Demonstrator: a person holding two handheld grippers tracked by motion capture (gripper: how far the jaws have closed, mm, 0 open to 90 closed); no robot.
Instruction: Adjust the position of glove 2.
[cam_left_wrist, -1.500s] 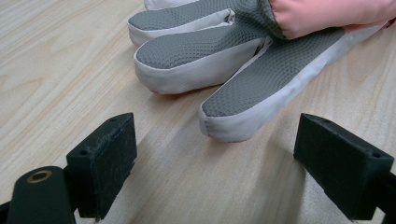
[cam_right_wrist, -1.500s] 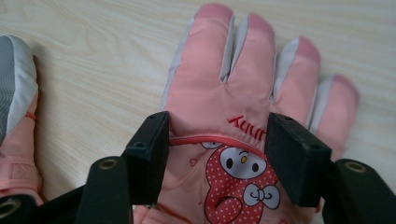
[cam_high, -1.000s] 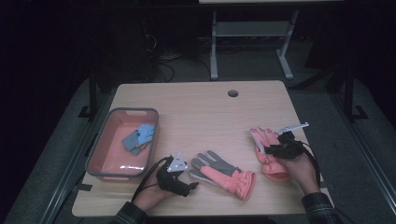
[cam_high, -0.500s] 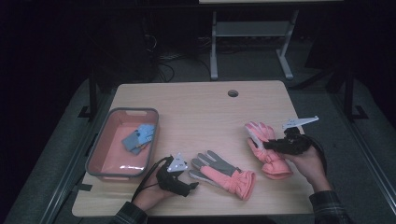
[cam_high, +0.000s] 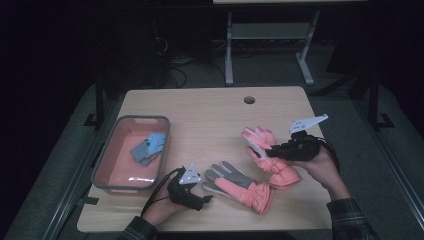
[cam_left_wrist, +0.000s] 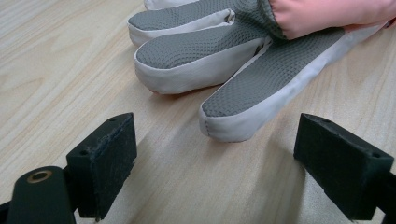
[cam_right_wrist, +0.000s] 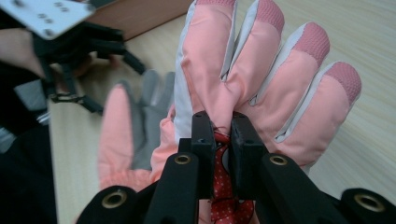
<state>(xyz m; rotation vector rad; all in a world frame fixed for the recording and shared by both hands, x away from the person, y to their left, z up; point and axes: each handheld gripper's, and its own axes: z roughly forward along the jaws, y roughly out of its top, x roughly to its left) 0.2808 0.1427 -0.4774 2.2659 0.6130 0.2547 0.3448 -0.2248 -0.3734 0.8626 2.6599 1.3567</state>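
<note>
Two pink gloves (cam_high: 239, 186) (cam_high: 267, 152), one pink tray (cam_high: 131, 153) with blue pieces (cam_high: 149, 148), two grippers (cam_high: 206, 199) (cam_high: 268, 153).

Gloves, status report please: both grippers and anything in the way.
Right gripper shut on pink glove, lifted. Left gripper open, short of grey-palmed glove on table. Path clear; tray off to left.

Wooden table (cam_high: 210, 115), light top, round hole (cam_high: 249, 99) near far edge. On it: grey/pink glove (cam_high: 240, 184) lying palm-up, fingertips just ahead of left gripper (cam_high: 206, 198), between its spread jaws in left gripper view. Red tray (cam_high: 111, 175) w/ grey rim sits beyond left gripper on its outer side, blue bits (cam_high: 149, 147) inside.
</note>
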